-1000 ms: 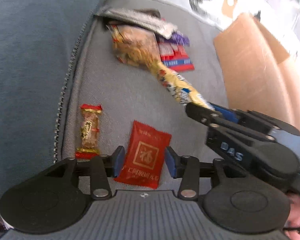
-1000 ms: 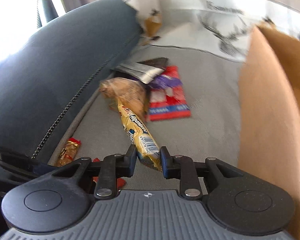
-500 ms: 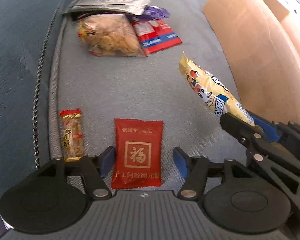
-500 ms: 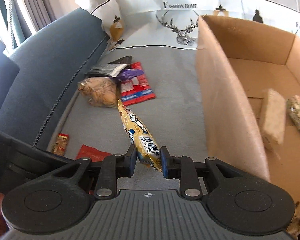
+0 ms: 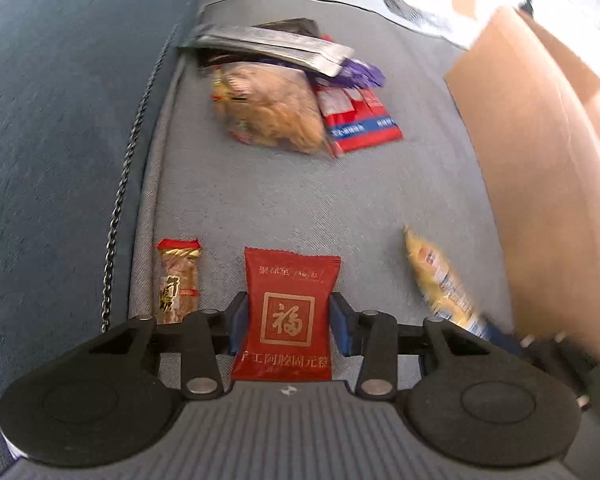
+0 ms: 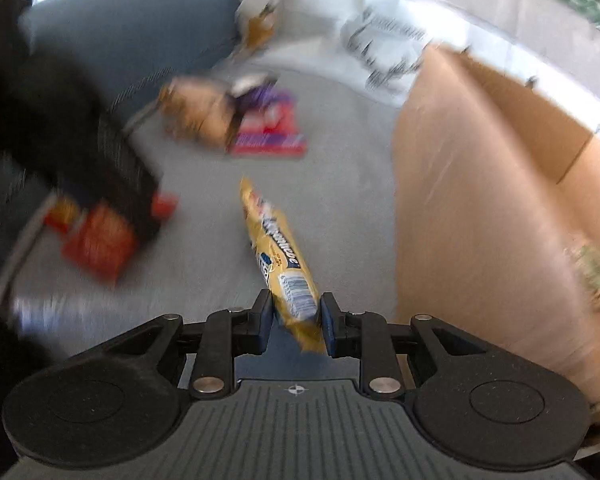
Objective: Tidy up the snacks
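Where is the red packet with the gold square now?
In the left wrist view, the red packet lies on the grey cushion between the left gripper fingers, with the small red-ended snack bar to its left.

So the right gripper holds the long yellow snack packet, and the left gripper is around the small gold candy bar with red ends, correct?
Not quite. The right gripper does hold the long yellow snack packet, but in the left wrist view the left gripper is around the flat red sachet with a gold square; the small gold candy bar with red ends lies beside it.
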Tool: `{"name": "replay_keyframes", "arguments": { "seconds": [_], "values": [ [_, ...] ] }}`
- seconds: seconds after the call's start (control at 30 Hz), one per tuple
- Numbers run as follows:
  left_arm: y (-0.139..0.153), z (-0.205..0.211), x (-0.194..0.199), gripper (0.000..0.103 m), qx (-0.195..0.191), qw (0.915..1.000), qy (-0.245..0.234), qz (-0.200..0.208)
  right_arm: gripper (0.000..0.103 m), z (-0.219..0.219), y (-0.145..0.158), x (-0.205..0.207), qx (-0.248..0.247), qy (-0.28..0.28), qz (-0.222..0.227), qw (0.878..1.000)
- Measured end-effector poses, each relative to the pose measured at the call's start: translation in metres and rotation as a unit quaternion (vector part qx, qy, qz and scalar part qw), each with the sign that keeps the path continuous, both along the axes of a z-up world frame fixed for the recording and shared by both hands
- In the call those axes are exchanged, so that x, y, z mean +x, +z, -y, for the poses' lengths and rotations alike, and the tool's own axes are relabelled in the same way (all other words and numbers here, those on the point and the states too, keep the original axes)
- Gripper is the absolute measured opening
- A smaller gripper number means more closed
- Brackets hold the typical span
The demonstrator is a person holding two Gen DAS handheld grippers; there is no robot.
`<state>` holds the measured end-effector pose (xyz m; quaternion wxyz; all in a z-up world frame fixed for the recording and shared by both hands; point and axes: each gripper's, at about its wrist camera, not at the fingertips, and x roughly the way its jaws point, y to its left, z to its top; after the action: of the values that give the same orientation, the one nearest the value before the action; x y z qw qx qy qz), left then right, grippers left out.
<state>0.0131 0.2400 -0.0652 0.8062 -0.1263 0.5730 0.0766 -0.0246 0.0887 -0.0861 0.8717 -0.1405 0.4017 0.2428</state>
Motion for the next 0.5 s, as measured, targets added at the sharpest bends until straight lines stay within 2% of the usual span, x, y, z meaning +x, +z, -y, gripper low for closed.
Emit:
{"name": "replay_keyframes", "arguments": {
  "seconds": [0.07,0.1,0.13,0.23,0.3,0.5],
  "values": [
    [-0.002,-0.006,0.0,0.047,-0.023,0.9997,0.008,0.001,0.035,-0.004,0.003,-0.004,0.007,0.021,0.008,1.0],
    [-0.003,-0.008,0.0,0.047,-0.03,0.9995,0.01,0.0,0.045,-0.005,0.006,-0.006,0.025,0.039,-0.001,0.999],
    [-0.003,-0.009,0.0,0.048,-0.034,0.9994,0.011,0.0,0.049,-0.005,0.008,-0.007,0.045,0.05,-0.01,0.998],
    [-0.004,-0.007,0.001,0.048,-0.036,0.9993,0.006,-0.003,0.057,-0.007,0.015,-0.008,0.07,0.063,-0.004,0.996],
    [-0.004,-0.005,0.002,0.048,-0.031,0.9995,0.002,-0.004,0.068,-0.006,0.018,-0.003,0.084,0.057,-0.004,0.995],
    [-0.006,0.0,0.003,0.051,-0.022,0.9997,-0.009,-0.008,0.07,0.0,0.012,0.017,0.106,0.028,-0.032,0.993]
  ]
}}
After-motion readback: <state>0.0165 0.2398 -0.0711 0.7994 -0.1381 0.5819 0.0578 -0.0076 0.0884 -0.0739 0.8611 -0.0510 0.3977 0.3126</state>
